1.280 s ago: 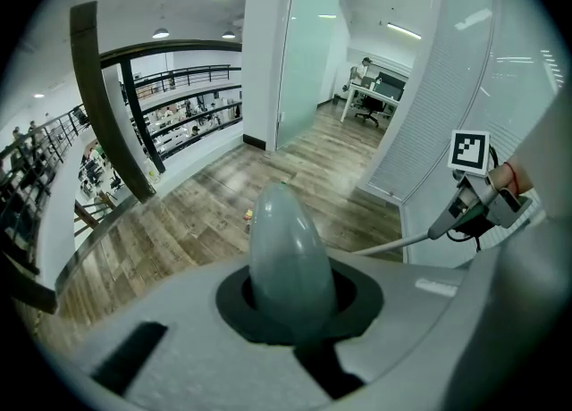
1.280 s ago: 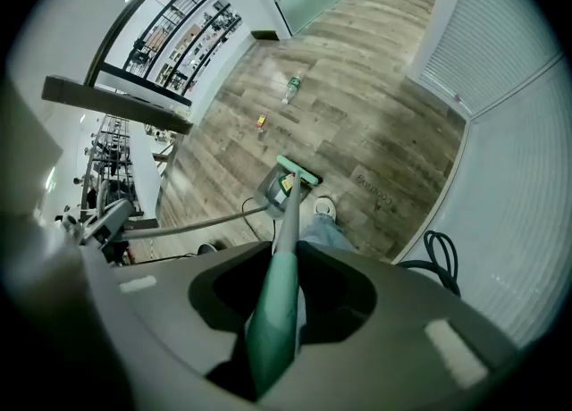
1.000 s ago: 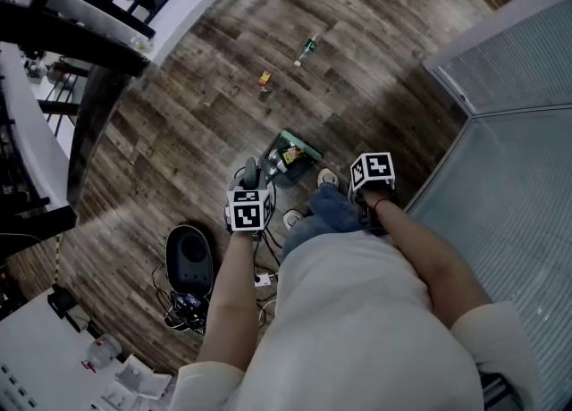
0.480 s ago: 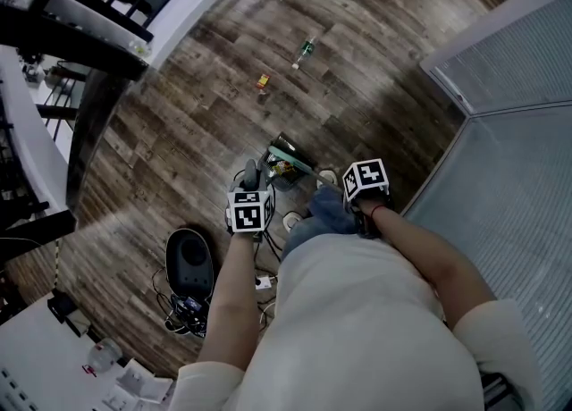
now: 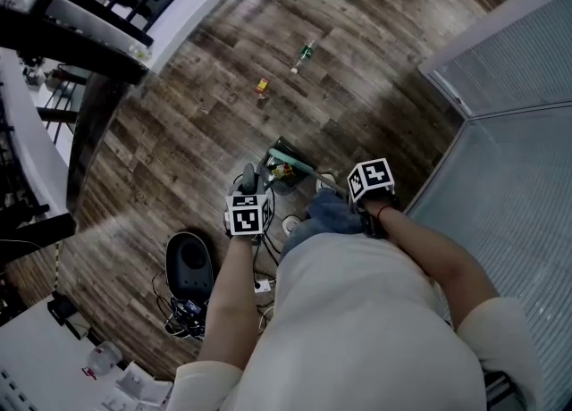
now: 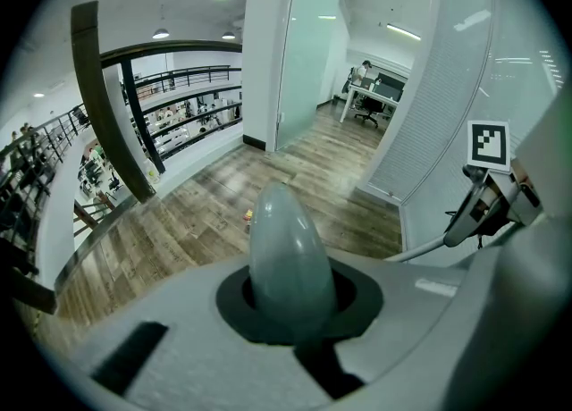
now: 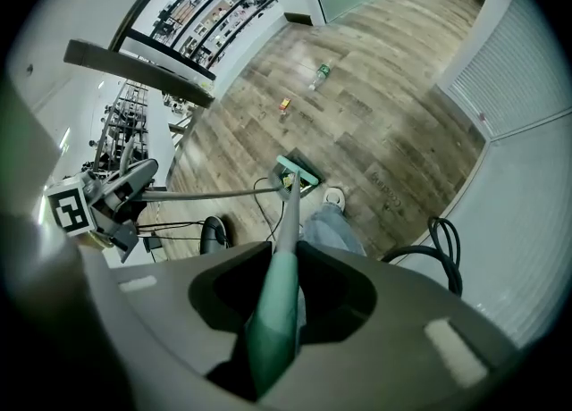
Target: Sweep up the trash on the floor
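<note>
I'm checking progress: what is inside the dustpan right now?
A small yellowish scrap lies in the dustpan. The lower end of the broom covers part of the inside, and the rest is too dark to tell what else it holds.

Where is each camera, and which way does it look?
Head view: on the head, looking down at the floor; arms, left gripper, right gripper.
Left gripper view: on that gripper, looking across the floor; grey handle tip, right gripper.
Right gripper view: on that gripper, looking down the green handle; leg, shoe.
Shared: head and right gripper views show the bottle.
</note>
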`<state>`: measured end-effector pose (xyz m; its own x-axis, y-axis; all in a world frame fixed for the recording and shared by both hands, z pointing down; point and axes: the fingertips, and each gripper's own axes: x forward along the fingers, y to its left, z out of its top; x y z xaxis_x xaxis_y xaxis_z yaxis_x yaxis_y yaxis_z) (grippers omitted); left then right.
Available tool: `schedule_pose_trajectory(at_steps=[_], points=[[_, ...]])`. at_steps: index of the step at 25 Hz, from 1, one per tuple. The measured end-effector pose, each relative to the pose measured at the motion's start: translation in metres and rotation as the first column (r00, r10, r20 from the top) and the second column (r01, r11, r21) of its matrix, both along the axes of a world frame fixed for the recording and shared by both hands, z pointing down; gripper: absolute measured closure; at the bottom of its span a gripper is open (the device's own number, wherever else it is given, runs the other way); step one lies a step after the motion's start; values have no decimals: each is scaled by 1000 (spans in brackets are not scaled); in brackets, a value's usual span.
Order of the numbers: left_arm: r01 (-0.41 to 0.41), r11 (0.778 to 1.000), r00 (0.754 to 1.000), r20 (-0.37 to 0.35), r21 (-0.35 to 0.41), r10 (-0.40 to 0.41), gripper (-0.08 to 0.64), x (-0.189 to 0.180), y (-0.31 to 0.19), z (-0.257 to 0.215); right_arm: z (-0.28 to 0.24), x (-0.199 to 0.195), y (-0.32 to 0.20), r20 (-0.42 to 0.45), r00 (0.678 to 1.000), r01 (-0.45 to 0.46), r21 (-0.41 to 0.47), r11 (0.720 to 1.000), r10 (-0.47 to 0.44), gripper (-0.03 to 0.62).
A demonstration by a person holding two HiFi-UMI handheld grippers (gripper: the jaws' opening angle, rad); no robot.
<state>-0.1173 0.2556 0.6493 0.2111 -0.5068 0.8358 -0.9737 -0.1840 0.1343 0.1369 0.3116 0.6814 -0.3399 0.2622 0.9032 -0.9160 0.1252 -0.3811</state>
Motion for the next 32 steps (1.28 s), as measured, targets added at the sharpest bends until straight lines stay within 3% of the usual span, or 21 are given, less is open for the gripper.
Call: schedule_pose_trajectory(at_steps=[9,17,32], points=[[8,1000,1000,7,-13,-7,547,-2,-3,0,-4,10,-20,2,1000,2,18,1000,-2,494],[57,998,998,-16,-5,-57,548,-3,-12,-8,-10,17,-51,32,999,-42,42,998,41,494],[184,983,983,5,15,-184,548,-13,-42,-16,-15,28,-111,50,995,-88,74,993,84,494]])
